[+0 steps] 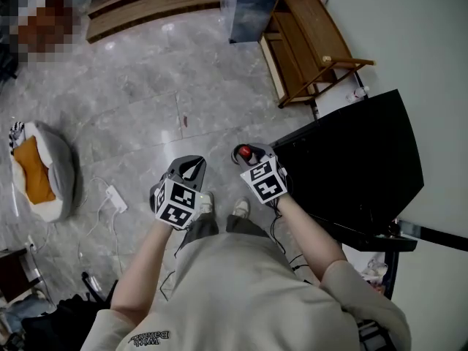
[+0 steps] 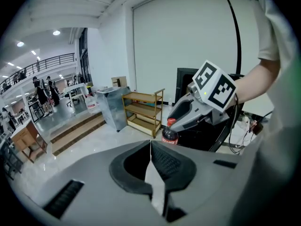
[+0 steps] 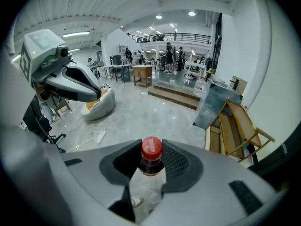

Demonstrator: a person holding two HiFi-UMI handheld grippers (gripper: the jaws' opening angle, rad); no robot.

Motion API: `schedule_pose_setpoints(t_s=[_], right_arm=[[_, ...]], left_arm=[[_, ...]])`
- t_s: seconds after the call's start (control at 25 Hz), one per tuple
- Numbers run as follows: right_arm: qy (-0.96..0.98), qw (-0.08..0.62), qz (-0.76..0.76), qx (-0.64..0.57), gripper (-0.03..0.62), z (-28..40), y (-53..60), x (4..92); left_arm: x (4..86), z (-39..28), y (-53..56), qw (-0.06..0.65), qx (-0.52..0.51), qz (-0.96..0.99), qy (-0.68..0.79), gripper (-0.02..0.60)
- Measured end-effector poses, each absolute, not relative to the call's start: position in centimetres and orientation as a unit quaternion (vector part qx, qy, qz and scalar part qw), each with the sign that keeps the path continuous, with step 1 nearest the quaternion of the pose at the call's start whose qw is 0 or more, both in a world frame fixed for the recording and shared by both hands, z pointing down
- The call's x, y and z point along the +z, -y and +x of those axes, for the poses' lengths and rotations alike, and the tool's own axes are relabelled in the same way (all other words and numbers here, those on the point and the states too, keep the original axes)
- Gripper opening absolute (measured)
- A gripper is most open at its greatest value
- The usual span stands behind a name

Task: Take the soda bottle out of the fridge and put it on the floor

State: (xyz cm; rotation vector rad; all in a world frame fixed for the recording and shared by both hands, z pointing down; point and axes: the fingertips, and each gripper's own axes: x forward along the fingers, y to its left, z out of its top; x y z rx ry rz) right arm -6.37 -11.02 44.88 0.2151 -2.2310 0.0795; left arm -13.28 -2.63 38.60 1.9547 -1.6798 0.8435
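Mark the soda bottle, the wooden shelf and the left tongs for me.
soda bottle (image 3: 151, 148), right gripper view, on its red cap.
wooden shelf (image 1: 311, 29), head view, on its top board.
left tongs (image 2: 150, 144), left gripper view, where the closed tips meet.

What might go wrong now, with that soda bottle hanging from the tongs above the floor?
1. The right tongs pinch the soda bottle only near its cap, so it might slip and land by the shoes.
2. Set down tilted on the glossy floor, it may topple and roll.
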Motion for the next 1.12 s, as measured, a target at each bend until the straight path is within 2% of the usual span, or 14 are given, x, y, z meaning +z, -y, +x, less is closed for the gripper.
schedule_pose_setpoints(t_s=[0.52,1.12], right_arm=[[0.857,0.512,0.051,0.041,0.11,-6.6,9.5,54.8],[0.831,0.551,0.058,0.055,0.11,-8.1,9.5,69.0]], left_arm=[[47.2,-12.1,4.6,0.267,0.307,0.715,0.568,0.008],[64.4,-11.0,3.6,0.369,0.318,0.708,0.511,0.008]])
